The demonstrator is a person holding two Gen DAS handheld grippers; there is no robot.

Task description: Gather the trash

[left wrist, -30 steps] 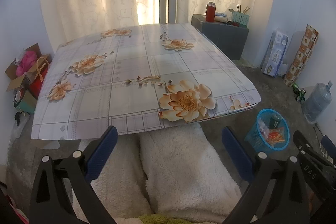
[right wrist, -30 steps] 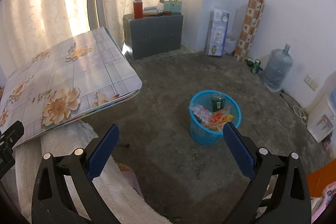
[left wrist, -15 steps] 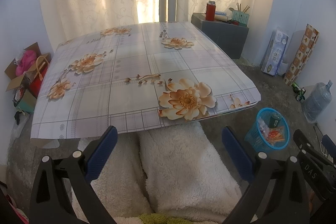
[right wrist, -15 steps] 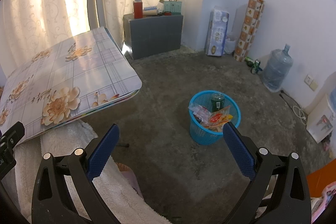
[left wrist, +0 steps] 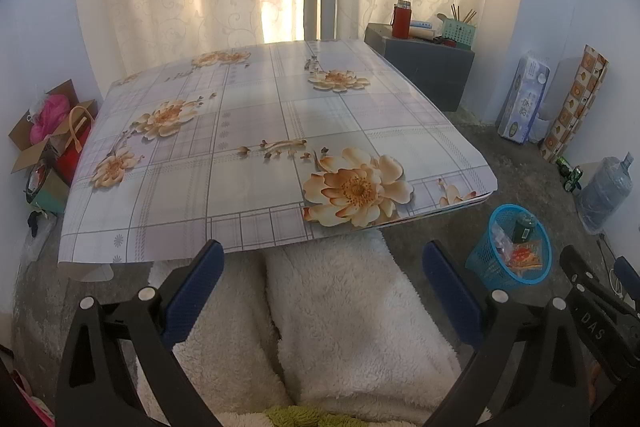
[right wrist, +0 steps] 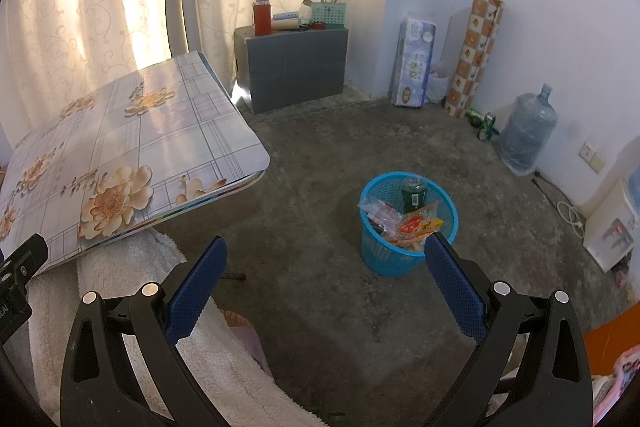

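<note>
both jaws spread wide, nothing between them. left gripper (left wrist: 322,267) hangs over fluffy white legs (left wrist: 340,315) at the floral table (left wrist: 260,131) edge. right gripper (right wrist: 326,267) hangs over bare floor (right wrist: 320,155), near the blue basket (right wrist: 408,251) holding wrappers (right wrist: 404,225) and a green can (right wrist: 414,193).

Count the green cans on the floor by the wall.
2: both green cans lie side by side between the patterned roll and the water jug. Others may be hidden.

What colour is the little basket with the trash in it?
The trash basket is bright blue plastic mesh. It shows best in the right wrist view, standing on the floor.
</note>
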